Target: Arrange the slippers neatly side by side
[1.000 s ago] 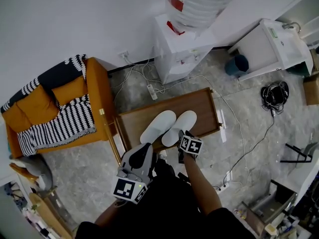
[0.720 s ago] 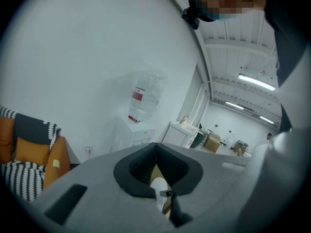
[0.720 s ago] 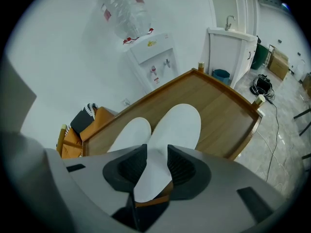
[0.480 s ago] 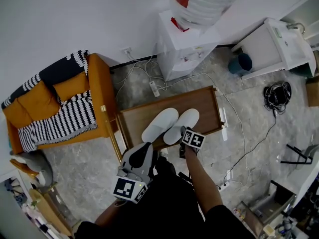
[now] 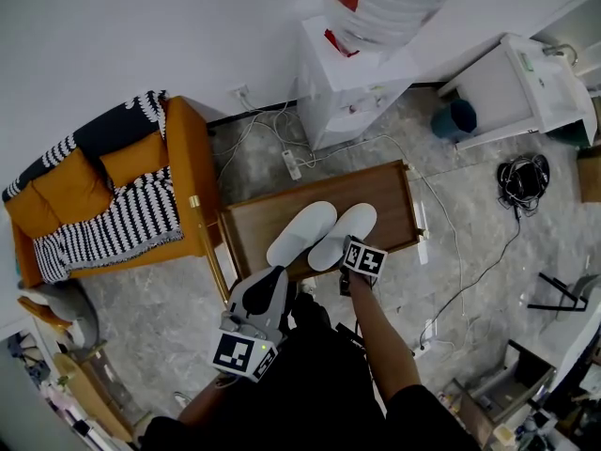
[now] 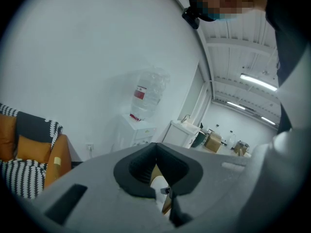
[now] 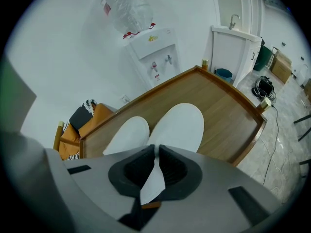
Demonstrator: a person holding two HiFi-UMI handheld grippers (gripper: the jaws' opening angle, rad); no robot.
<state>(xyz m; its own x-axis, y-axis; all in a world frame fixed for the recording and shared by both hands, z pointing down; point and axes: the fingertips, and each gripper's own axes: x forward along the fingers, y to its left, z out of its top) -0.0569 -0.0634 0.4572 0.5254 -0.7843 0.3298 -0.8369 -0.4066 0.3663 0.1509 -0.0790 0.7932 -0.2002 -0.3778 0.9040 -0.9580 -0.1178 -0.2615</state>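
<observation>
Standing over a low wooden table (image 5: pixel 380 194), a person in dark clothes holds a gripper in each hand. Nearest the body, the left gripper (image 5: pixel 270 282) is held back at the table's near edge, pointing roughly level. Its own view shows the jaws closed together with nothing between them, so it is probably just parked out of the way. A little farther forward, the right gripper (image 5: pixel 338 265) tilts steeply down at the near edge. Its jaws have just been closing and now pinch a fold of white fabric, the heel rim of the right slipper (image 5: pixel 346 235). Gripping the heel likely lets the person slide or pivot that slipper without lifting it. Just beside it lies the left slipper (image 5: pixel 302 233). Both are plain white, with heels toward the near edge and toes angled toward the far right corner. Their inner sides touch or nearly touch and their toes are almost level. The pair already looks close to neat, so perhaps only a small squaring-up remains. Beyond the far edge, cables (image 5: pixel 282 153) trail across the stone floor to a white water dispenser (image 5: pixel 343 92) against the wall. An orange armchair (image 5: pixel 183 181) with striped cushions stands off the table's left edge.
</observation>
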